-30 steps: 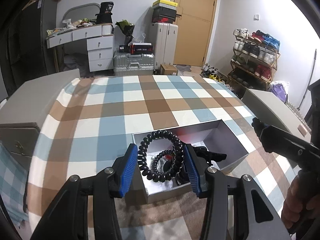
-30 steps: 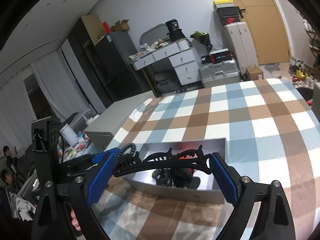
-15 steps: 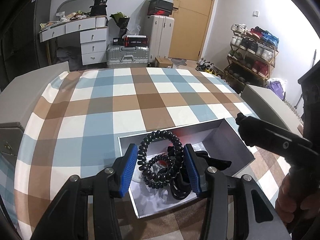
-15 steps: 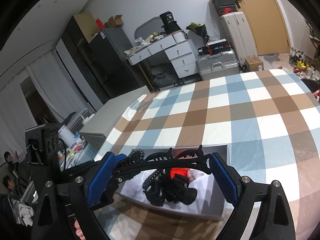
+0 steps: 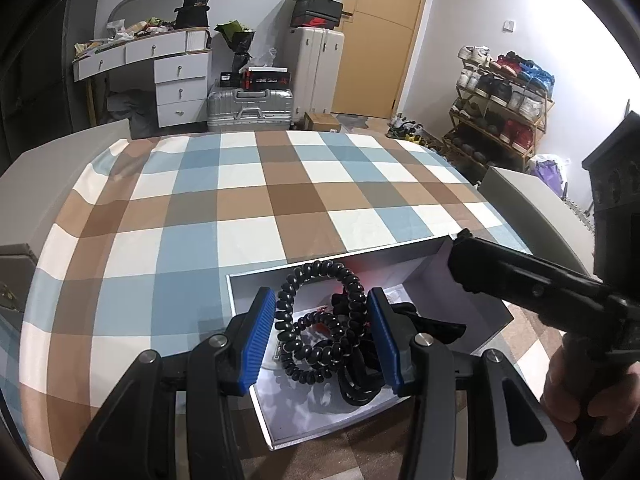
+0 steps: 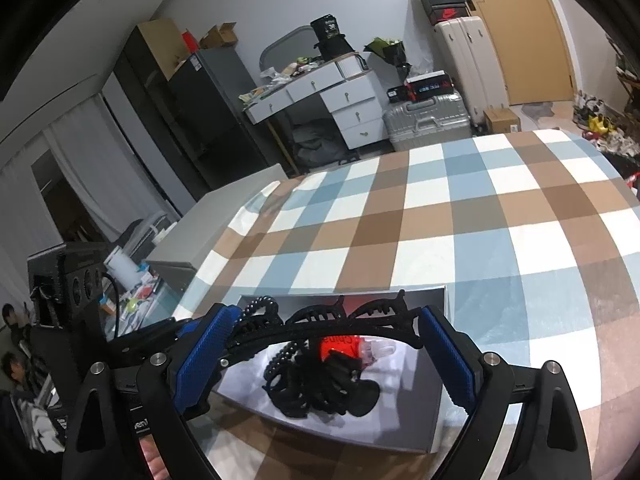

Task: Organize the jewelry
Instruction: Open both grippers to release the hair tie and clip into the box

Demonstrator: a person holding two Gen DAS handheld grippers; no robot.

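Observation:
My left gripper (image 5: pixel 323 330) is shut on a black spiral hair tie (image 5: pixel 320 276) and holds it over the open grey box (image 5: pixel 476 308) on the checked table. My right gripper (image 6: pixel 320 344) is shut on a black claw hair clip (image 6: pixel 348 318) and holds it over the same box (image 6: pixel 434 408). Inside the box lie more black hair ties (image 6: pixel 308 392) and a red and clear item (image 6: pixel 356 348). The right gripper's body (image 5: pixel 532 288) shows at the right of the left wrist view.
The checked tablecloth (image 5: pixel 280 200) spreads beyond the box. Grey side cabinets (image 5: pixel 532 204) flank the table. A desk (image 5: pixel 160 64), suitcases (image 5: pixel 250 106) and a shoe rack (image 5: pixel 500 100) stand behind.
Both grippers have moved further over the box while holding their items. The views look more steeply down into the box than before.

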